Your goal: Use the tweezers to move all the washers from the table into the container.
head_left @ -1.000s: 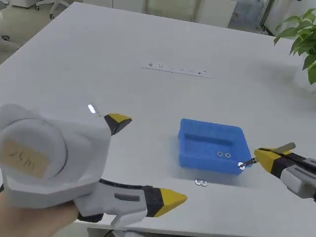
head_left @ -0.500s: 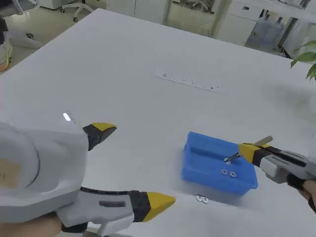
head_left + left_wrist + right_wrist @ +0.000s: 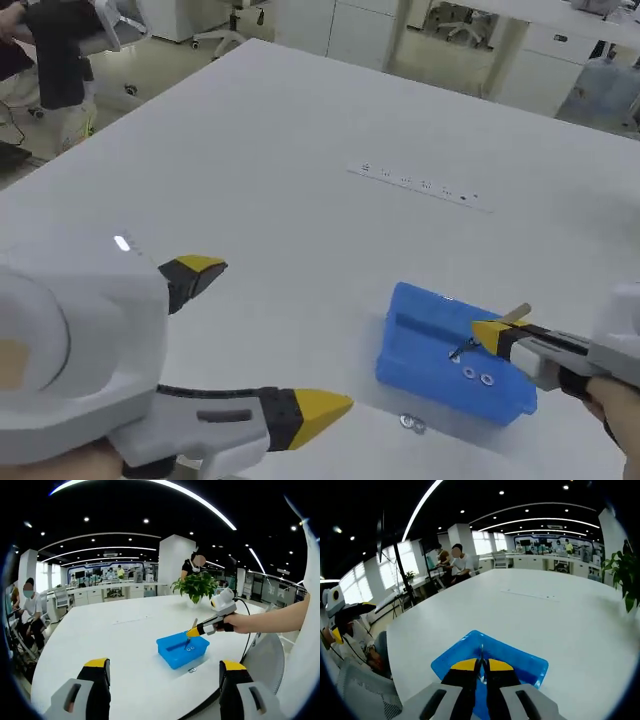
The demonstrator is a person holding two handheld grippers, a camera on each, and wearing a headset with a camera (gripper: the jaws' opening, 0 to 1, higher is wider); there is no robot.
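Note:
A blue container (image 3: 420,330) sits on the white table, with two washers (image 3: 478,377) inside it. Two more washers (image 3: 412,424) lie on the table just in front of it. My right gripper (image 3: 492,336) is shut on the tweezers (image 3: 462,350), whose tips hang over the container's inside; whether they pinch a washer is too small to tell. In the right gripper view the gripper (image 3: 481,664) clamps the tweezers (image 3: 481,654) above the container (image 3: 520,662). My left gripper (image 3: 258,340) is open and holds nothing, well left of the container (image 3: 182,650).
The white table (image 3: 300,180) is broad, with a flat strip of sockets (image 3: 420,186) set in its middle. A potted plant (image 3: 196,586) stands at the far side. Office desks, chairs and people lie beyond the table's edges.
My right gripper has carried the tweezers from the container's front right corner to over its inside. The left gripper stays open. The head camera has shifted.

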